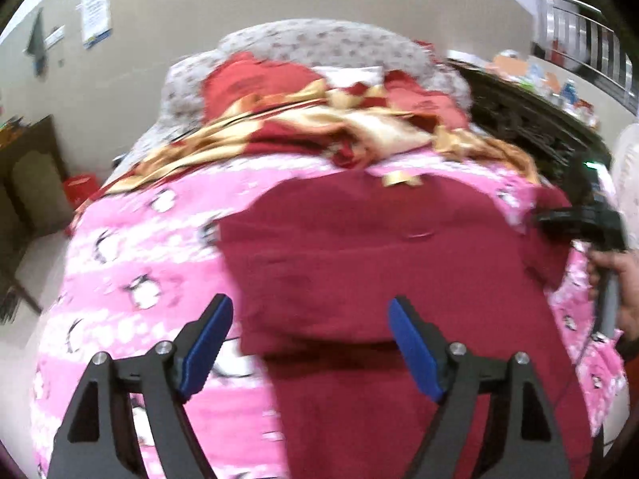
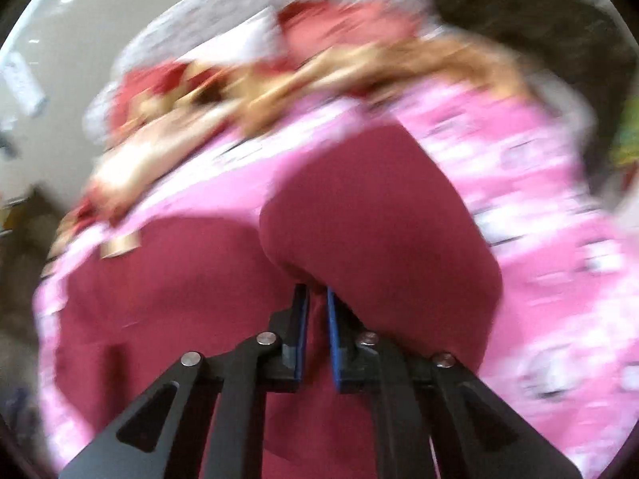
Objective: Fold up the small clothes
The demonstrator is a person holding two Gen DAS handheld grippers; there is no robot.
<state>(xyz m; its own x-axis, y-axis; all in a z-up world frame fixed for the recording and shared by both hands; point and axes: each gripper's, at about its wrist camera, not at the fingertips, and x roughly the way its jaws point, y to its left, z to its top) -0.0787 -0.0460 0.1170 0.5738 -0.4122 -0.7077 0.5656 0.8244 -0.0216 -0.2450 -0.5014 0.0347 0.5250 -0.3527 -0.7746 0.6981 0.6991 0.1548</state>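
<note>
Maroon garment point(image 1: 379, 247) is lying across the pink blanket point(image 1: 131, 239) for folding; right gripper point(image 2: 317, 299) is pinching its raised fold, while left gripper point(image 1: 309, 311) is hovering wide open, holding nothing.

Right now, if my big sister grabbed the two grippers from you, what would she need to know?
Left gripper: fingers wide open, holding nothing, above the near edge of the maroon garment.
Right gripper: fingers nearly together with a bunched fold of the maroon garment between them; the blur hides how firmly it grips.
The garment lies on the pink penguin blanket. A red and gold cloth is heaped behind it.
Done: one part looks lifted or folded over on the right side.
Left: finish folding and flatten it. How neat the fold is cannot be told.
</note>
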